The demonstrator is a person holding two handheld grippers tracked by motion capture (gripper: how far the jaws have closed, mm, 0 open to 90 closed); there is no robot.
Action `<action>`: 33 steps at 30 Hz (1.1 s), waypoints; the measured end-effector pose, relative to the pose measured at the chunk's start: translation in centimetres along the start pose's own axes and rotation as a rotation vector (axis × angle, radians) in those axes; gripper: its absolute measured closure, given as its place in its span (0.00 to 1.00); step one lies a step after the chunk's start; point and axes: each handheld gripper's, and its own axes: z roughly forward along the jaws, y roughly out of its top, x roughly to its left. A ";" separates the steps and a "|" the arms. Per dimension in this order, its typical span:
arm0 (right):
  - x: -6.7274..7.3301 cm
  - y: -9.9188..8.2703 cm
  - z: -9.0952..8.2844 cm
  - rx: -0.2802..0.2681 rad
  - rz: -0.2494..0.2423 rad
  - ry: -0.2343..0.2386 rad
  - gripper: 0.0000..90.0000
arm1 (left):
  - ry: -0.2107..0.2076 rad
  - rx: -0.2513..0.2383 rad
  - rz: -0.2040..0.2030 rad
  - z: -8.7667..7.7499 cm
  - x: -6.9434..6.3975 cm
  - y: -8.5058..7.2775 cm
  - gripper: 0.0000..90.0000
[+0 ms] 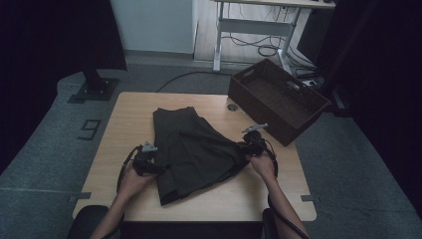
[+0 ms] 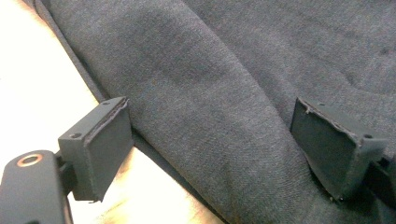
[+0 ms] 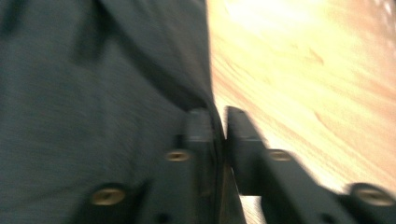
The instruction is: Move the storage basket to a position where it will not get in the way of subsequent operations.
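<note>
A dark grey garment (image 1: 194,149) lies partly folded on the light wooden table (image 1: 134,114). My left gripper (image 1: 161,168) rests at the garment's left edge. In the left gripper view it (image 2: 215,149) stands open: one jaw sits over the bare table (image 2: 28,84), the other over the cloth (image 2: 210,84), with a fold lying between them and untouched by the pads. My right gripper (image 1: 244,148) is at the garment's right corner. In the right gripper view its jaws (image 3: 223,126) stand nearly together, with the thin cloth edge (image 3: 93,93) pinched between them above the table (image 3: 303,70).
A brown open basket (image 1: 254,112) sits on the table's far right corner, close behind my right gripper. A round grommet (image 1: 232,106) is in the tabletop beside it. On the floor behind stand a black stand base (image 1: 94,89) and a desk frame (image 1: 219,45) with cables.
</note>
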 end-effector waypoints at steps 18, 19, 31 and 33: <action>-0.9 0.9 2.6 -0.051 0.058 -0.032 0.31 | 0.052 -0.024 -0.048 -0.5 -0.5 0.9 0.04; -0.9 0.7 3.0 -0.040 0.056 -0.035 0.31 | 0.052 -0.008 -0.047 -0.3 -0.5 0.8 0.03; -0.9 -1.5 4.2 0.004 0.015 -0.010 0.29 | 0.055 0.054 -0.026 0.5 -0.2 0.4 0.00; -0.5 -1.9 3.9 0.004 0.006 -0.003 0.29 | 0.050 0.057 -0.024 0.3 0.0 0.3 0.00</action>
